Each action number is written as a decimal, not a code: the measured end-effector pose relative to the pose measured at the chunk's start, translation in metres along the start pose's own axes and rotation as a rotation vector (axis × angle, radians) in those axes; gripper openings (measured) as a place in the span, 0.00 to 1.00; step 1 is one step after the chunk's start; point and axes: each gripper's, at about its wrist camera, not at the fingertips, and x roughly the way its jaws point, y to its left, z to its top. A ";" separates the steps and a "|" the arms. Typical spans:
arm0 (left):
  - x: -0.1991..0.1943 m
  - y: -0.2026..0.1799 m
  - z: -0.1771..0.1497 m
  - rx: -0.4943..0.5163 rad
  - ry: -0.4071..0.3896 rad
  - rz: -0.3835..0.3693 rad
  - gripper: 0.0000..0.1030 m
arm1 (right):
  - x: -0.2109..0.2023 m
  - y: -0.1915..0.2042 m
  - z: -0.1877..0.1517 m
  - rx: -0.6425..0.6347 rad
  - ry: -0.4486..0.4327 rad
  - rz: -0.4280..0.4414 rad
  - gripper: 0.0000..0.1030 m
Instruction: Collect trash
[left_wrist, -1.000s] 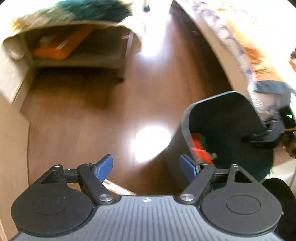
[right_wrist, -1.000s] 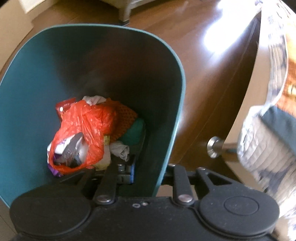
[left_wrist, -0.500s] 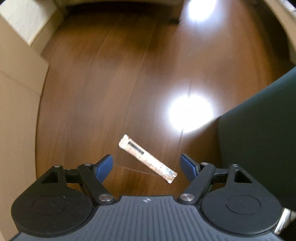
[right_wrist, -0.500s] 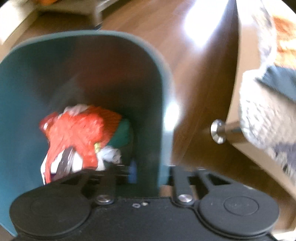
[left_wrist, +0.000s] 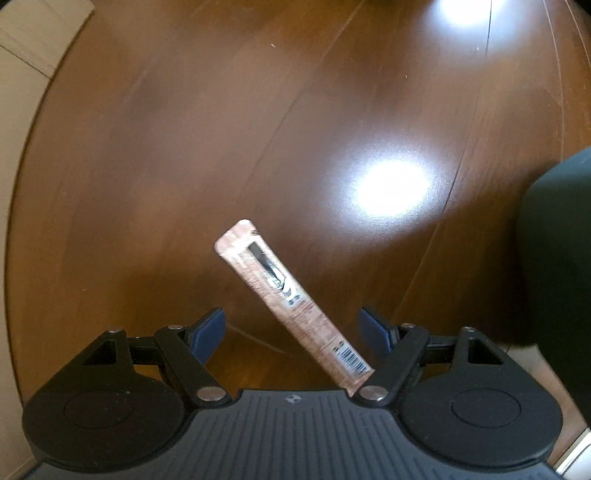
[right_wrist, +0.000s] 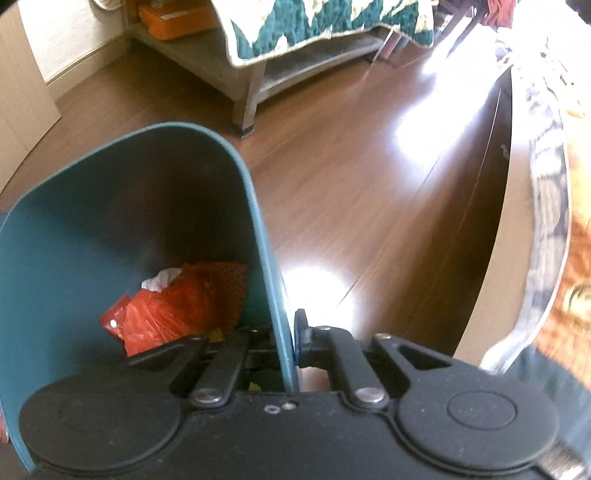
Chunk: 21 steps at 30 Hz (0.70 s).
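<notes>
Wrapper (left_wrist: 291, 310) lay flat on wooden floor (left_wrist: 221, 129), long narrow stick pack, pinkish-brown print, barcode at near end. Sat diagonal between pads of left gripper (left_wrist: 291, 328), near end tucked under right-hand linkage. Left gripper pointed straight down over it, jaws wide, blue pads (left_wrist: 207, 332) well clear on both sides, nothing held.

Right gripper (right_wrist: 291, 341) clamped tight on rim of teal bin (right_wrist: 255, 221), wall pinched between pads; jaws had just been closing, with the bin wall between them. Bin already holding red plastic bag (right_wrist: 166, 314) and crumpled white paper (right_wrist: 160, 278). Bin's dark side visible at right edge of left view, near wrapper.

Handling, judged: very light, thin, limp film; likely slick against polished floor, could skate or flip under one pad. No fragility worth noting. Flatness the trouble: pads must reach floor level to catch an edge. Best hold across narrow width near mid-length, pads closing on long edges so film buckles upward. Diagonal lie suggested slight wrist roll first to square pads to it.
</notes>
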 end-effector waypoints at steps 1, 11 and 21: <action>0.003 -0.001 0.002 -0.003 -0.002 0.000 0.76 | 0.001 -0.001 0.001 0.000 -0.004 -0.004 0.05; 0.029 0.005 -0.004 -0.088 0.054 -0.028 0.70 | -0.007 0.000 -0.009 0.031 0.025 -0.016 0.04; 0.015 -0.007 -0.014 -0.091 0.007 -0.006 0.30 | -0.008 0.006 -0.013 0.041 0.032 -0.036 0.03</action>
